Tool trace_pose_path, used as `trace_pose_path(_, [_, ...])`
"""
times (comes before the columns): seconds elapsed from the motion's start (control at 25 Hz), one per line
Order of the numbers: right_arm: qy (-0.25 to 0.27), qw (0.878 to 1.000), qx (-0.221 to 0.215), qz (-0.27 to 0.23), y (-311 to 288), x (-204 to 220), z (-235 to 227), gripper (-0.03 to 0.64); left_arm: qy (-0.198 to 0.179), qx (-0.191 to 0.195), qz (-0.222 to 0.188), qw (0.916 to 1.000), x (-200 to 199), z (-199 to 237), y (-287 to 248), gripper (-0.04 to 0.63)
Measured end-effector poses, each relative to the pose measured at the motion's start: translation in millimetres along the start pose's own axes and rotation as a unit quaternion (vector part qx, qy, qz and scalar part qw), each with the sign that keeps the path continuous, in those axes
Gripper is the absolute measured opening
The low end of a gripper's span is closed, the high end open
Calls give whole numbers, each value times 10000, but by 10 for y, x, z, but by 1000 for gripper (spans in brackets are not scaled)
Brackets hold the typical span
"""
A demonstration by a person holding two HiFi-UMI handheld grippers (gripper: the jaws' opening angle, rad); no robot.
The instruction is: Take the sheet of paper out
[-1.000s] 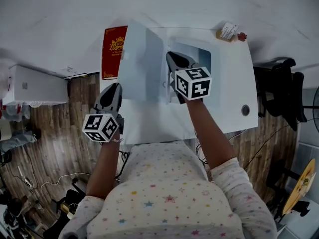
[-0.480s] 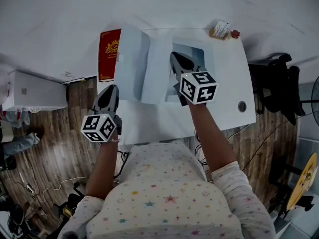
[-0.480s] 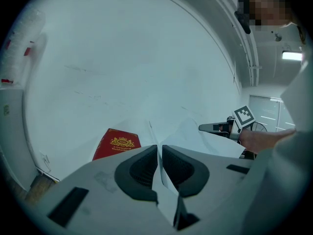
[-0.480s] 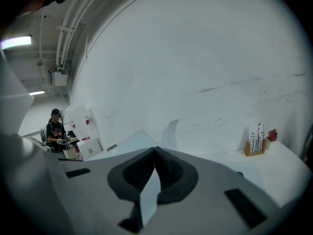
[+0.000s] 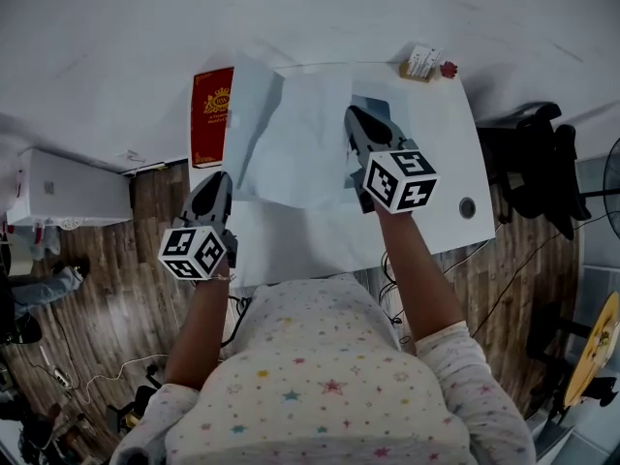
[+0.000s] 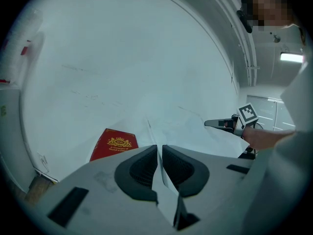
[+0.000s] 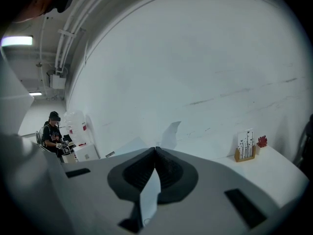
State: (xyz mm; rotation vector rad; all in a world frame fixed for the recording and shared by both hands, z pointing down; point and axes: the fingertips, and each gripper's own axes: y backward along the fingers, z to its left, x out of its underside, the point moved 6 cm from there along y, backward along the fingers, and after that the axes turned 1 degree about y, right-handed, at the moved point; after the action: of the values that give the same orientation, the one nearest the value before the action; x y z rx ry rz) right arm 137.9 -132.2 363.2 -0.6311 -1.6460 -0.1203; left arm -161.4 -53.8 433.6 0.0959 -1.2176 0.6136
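The right gripper [image 5: 355, 116] has its jaws closed on the sheet of paper [image 5: 302, 148]. In the right gripper view, the white edge of the sheet passes between the two pads, which press on it. The sheet hangs above the middle of the white table [image 5: 441, 163] and hides most of the pale folder [image 5: 254, 112] that lies open under it. The left gripper [image 5: 219, 178] is at the left edge of the table. Its jaws are also closed, on a thin pale edge that seems to be the near corner of the folder.

Just to the left of the folder lies a red book [image 5: 213, 114] with a gold emblem, flat on the table and close to the wall. At the far right corner there is a small wooden card holder [image 5: 421, 63] with cards standing in it, and a small red ornament [image 5: 448, 68] is just beside it. A dark round hole [image 5: 468, 206] is in the tabletop near the right edge, well apart from the paper.

The table stands against a plain white wall [image 5: 145, 37]. The floor [image 5: 87, 260] is of dark wooden boards, with some cables on it. A white cabinet [image 5: 68, 184] stands to the left and a black chair [image 5: 533, 153] to the right. In the right gripper view, another person [image 7: 53, 131] in dark clothes stands far away, at the left.
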Motion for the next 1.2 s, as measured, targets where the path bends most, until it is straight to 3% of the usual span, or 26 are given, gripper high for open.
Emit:
trace_pose_path(0.88, [-349,9963,627,-469,609,-128,-449,2,-4,121,27,9999,-45,-58,-27,38])
trace_pose_path(1.2, [-455,9929,888,-644,796,-124,-553,2,102,457,-114,9988,-101,-177,-36,38])
